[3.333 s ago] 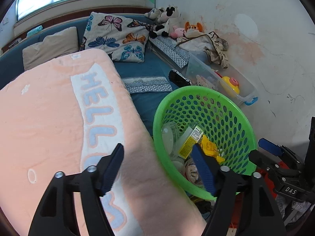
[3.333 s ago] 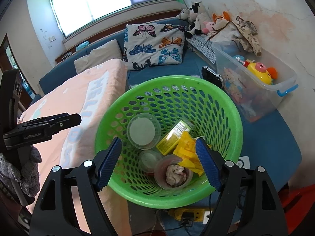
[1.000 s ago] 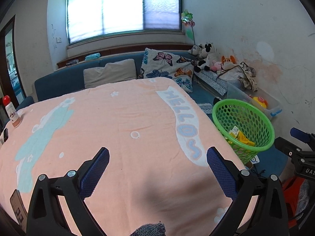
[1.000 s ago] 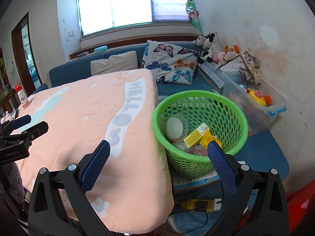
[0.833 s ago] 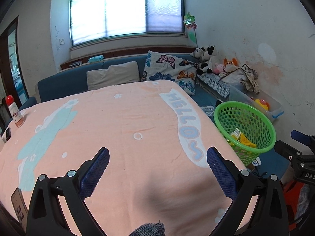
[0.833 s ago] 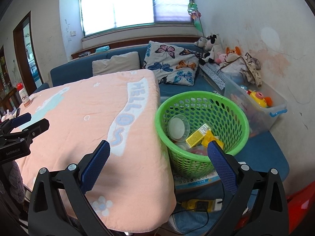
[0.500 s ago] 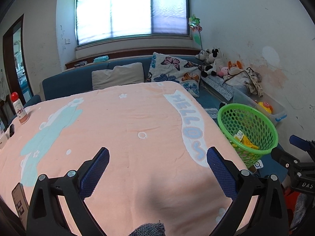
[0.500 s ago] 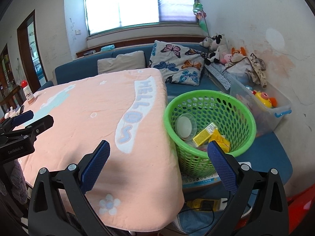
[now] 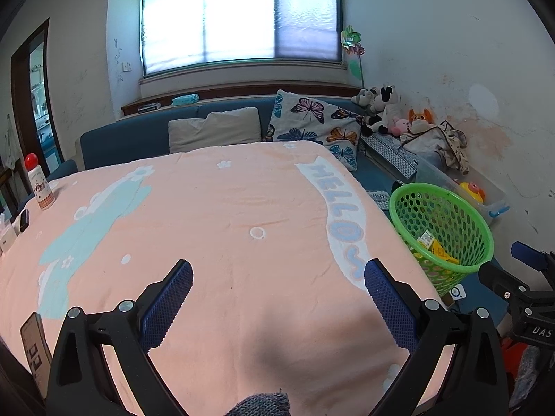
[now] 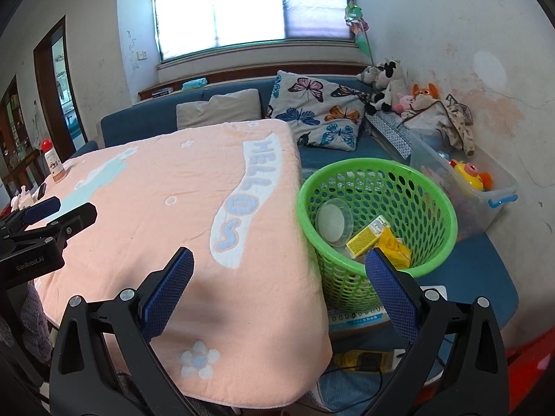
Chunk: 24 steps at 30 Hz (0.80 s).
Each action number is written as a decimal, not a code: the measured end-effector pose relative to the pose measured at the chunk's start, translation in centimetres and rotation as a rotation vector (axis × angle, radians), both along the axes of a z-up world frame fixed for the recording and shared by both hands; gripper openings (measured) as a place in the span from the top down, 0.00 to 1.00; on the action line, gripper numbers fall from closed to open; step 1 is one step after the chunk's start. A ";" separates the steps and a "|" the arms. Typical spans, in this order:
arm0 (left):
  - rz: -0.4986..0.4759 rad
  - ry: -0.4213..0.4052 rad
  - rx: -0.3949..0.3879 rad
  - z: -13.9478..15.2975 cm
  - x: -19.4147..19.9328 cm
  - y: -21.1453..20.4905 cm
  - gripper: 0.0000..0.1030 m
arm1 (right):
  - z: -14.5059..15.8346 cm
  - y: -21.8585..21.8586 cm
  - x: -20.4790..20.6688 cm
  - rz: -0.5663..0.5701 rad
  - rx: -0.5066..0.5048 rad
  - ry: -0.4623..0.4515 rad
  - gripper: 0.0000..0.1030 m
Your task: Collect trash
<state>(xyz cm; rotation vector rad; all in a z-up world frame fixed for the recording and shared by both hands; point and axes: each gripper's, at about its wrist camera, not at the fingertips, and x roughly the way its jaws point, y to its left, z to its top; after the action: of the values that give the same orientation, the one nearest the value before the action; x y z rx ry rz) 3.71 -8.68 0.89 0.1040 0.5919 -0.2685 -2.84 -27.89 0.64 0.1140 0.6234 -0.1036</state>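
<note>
Counter [image 9: 225, 228] surface bare across the middle; a bottle [image 9: 39, 183] and small items stand only at its far left edge. Green basket [image 10: 430, 190] sits against the counter's right side, mouth unobstructed from above.

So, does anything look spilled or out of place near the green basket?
Nothing looks spilled. The green basket stands upright beside the pink blanket, with the yellow carton and clear cup inside. Both grippers, left and right, are open and empty.

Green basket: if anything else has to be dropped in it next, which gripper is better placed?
Probably the right gripper: the green basket sits just past its open fingers, while the left gripper hangs over the pink blanket.
</note>
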 end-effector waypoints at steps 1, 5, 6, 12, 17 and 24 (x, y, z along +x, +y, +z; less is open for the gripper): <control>0.000 -0.002 0.003 0.0 0.0 0.0 0.07 | 0.0 0.1 0.0 0.001 0.001 0.000 0.05; 0.001 -0.001 0.001 0.0 0.0 0.1 0.07 | 0.0 0.3 -0.1 0.006 0.000 0.001 0.05; 0.001 -0.001 0.001 0.0 0.0 0.1 0.07 | 0.0 0.3 -0.1 0.006 0.001 0.000 0.05; 0.004 0.005 0.000 -0.3 -0.1 0.2 0.07 | 0.0 0.3 0.0 0.009 0.002 0.001 0.05; 0.007 0.010 0.000 -0.3 0.1 0.3 0.07 | -0.1 0.5 0.1 0.009 0.004 0.003 0.04; 0.013 0.013 -0.001 -0.4 0.2 0.4 0.07 | -0.2 0.6 0.1 0.010 0.006 0.005 0.04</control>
<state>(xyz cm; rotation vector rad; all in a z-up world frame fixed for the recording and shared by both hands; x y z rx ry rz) 3.89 -8.23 0.47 0.0971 0.6047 -0.2566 -2.74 -27.30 0.43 0.1162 0.6288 -0.0925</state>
